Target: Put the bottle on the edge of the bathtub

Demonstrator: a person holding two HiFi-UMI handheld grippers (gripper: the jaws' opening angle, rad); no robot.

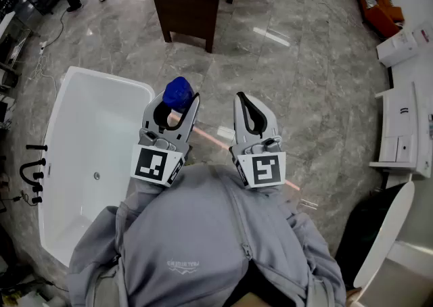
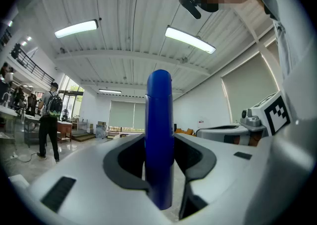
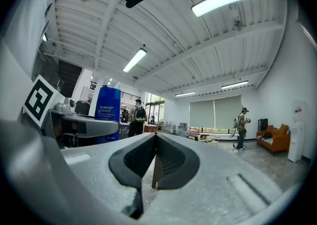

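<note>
Head view: the left gripper (image 1: 180, 101) grasps a blue bottle (image 1: 178, 92) just beside the white bathtub's (image 1: 101, 77) right rim, with the right gripper (image 1: 242, 99) farther from the tub. Left gripper view: both jaws pinch the upright bottle (image 2: 159, 135). Right gripper view: the jaws are pressed together, empty.

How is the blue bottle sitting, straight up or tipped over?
Straight up: the blue bottle stands vertically, gripped in the left claw, its rounded top pointing up.

Grey zip hoodie (image 1: 203, 251); white tongs (image 1: 180, 99) (image 1: 240, 99), black-and-white marker cubes (image 1: 157, 165).
</note>
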